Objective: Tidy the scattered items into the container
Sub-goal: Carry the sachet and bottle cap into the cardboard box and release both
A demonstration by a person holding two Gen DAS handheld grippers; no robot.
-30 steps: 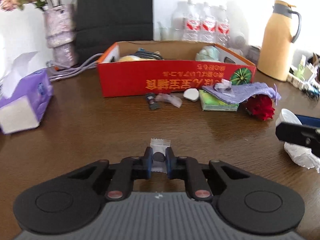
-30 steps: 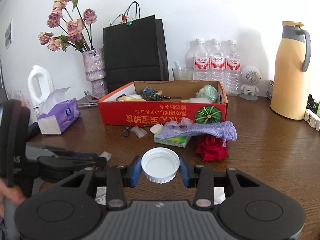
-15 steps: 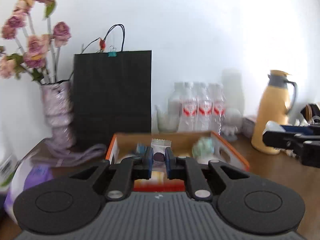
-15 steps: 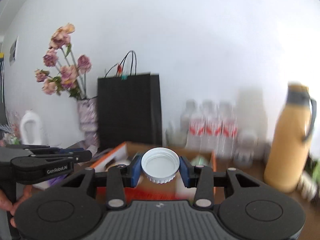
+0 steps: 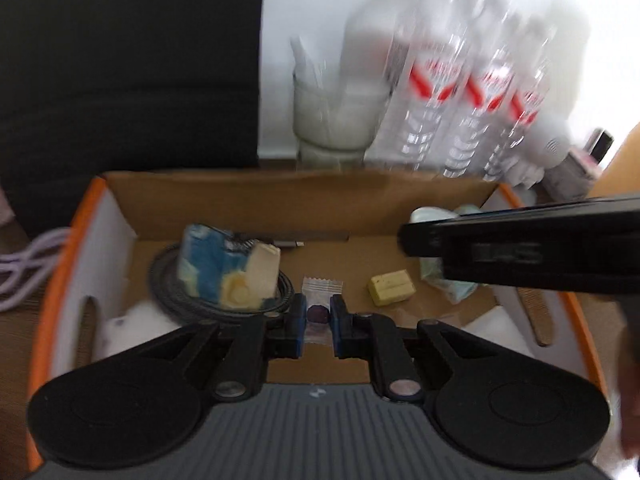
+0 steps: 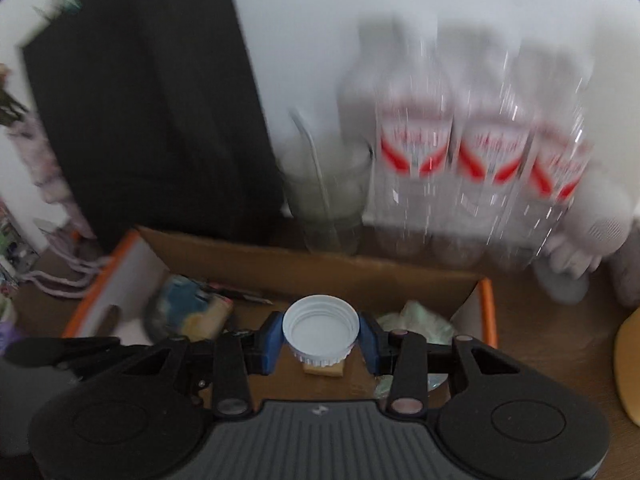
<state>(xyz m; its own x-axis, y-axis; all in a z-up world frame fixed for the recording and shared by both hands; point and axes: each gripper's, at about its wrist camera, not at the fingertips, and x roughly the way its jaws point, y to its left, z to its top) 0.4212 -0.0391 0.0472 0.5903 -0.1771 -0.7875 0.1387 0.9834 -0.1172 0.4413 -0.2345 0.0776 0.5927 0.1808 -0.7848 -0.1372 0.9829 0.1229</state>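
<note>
My left gripper (image 5: 318,318) is shut on a small clear sachet (image 5: 321,290) with a dark candy inside, held over the open cardboard box (image 5: 256,204). My right gripper (image 6: 320,334) is shut on a white plastic cap (image 6: 320,330), also held above the box (image 6: 304,270). The right gripper shows as a black bar in the left wrist view (image 5: 520,254). In the box lie a blue and yellow packet (image 5: 224,270), a coiled dark cable (image 5: 168,280), a yellow block (image 5: 392,292) and a pale green wad (image 5: 448,280).
Behind the box stand three water bottles (image 5: 472,92), a glass (image 5: 332,120) and a black paper bag (image 5: 128,60). A white speaker figure (image 6: 592,232) and a yellow thermos (image 6: 628,364) are at the right. A lilac cable (image 5: 24,264) lies left of the box.
Both grippers have lifted off the table and moved forward over the box, each still holding its item. The view now looks down into the box.
</note>
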